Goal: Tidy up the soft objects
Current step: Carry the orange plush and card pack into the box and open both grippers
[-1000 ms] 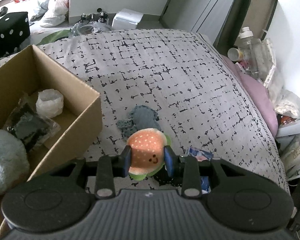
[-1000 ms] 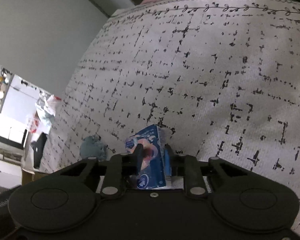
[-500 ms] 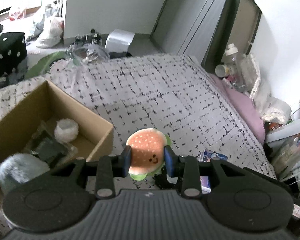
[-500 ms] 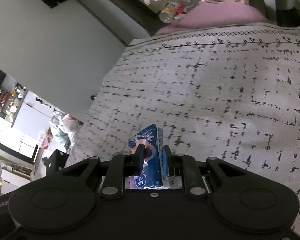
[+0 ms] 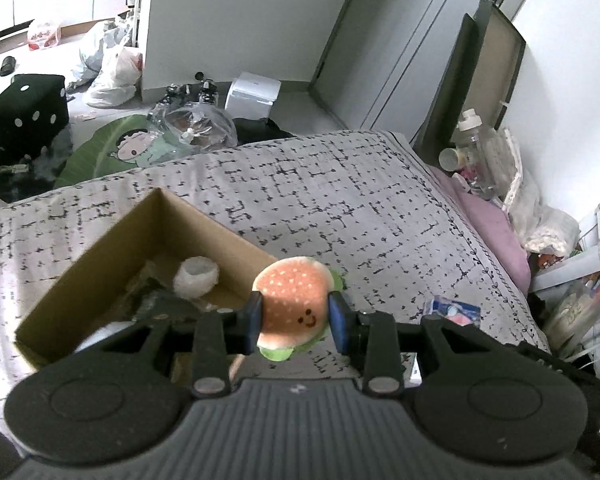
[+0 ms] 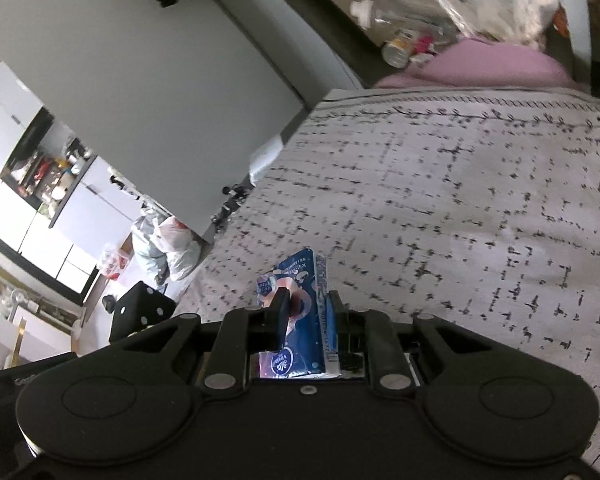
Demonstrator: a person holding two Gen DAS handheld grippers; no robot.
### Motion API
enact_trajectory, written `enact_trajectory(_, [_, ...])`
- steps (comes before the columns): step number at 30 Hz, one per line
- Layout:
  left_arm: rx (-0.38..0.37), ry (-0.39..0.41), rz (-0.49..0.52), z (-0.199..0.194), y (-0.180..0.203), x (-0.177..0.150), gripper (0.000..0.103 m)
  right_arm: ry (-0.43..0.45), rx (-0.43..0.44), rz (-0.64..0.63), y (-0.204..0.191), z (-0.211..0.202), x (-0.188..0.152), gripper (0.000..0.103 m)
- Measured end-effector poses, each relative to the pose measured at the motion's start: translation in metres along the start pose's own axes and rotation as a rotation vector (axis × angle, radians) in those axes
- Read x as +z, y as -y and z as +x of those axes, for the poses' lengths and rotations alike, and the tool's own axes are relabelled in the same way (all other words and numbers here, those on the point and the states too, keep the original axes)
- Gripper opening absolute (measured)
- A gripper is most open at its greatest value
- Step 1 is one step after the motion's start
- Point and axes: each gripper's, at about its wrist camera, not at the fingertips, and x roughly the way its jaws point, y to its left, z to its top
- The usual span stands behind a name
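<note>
My left gripper (image 5: 296,320) is shut on a plush hamburger (image 5: 294,304) with a smiling face and holds it high above the bed, by the near right corner of a cardboard box (image 5: 100,256). The box holds a white soft lump (image 5: 196,278) and dark packets. My right gripper (image 6: 306,308) is shut on a blue tissue pack (image 6: 300,304) and holds it above the bed; the same pack shows in the left wrist view (image 5: 454,312).
The bed (image 5: 340,208) has a grey cover with black dashes and a pink pillow (image 5: 488,216) at its right end. Bottles and bags (image 5: 476,144) crowd the right side. A black dice-shaped cube (image 5: 28,112), plastic bags and a white box lie on the floor beyond.
Both grippers have risen well above the bed with their objects still held. The left one has moved so the box now lies further below and ahead. The grey cloth is out of view.
</note>
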Motion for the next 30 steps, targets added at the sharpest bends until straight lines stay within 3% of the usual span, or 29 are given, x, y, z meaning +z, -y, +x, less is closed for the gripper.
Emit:
enact_trajectory(14, [0.000, 0.017, -0.015, -0.021, -0.051, 0.015, 0.034, 0.020, 0.062, -0.140, -0.061, -0.003, -0.009, 0.019])
enact_trajectory(30, [0.028, -0.024, -0.069, 0.004, -0.104, 0.023, 0.034, -0.036, 0.097, -0.248, -0.111, 0.031, -0.036, 0.019])
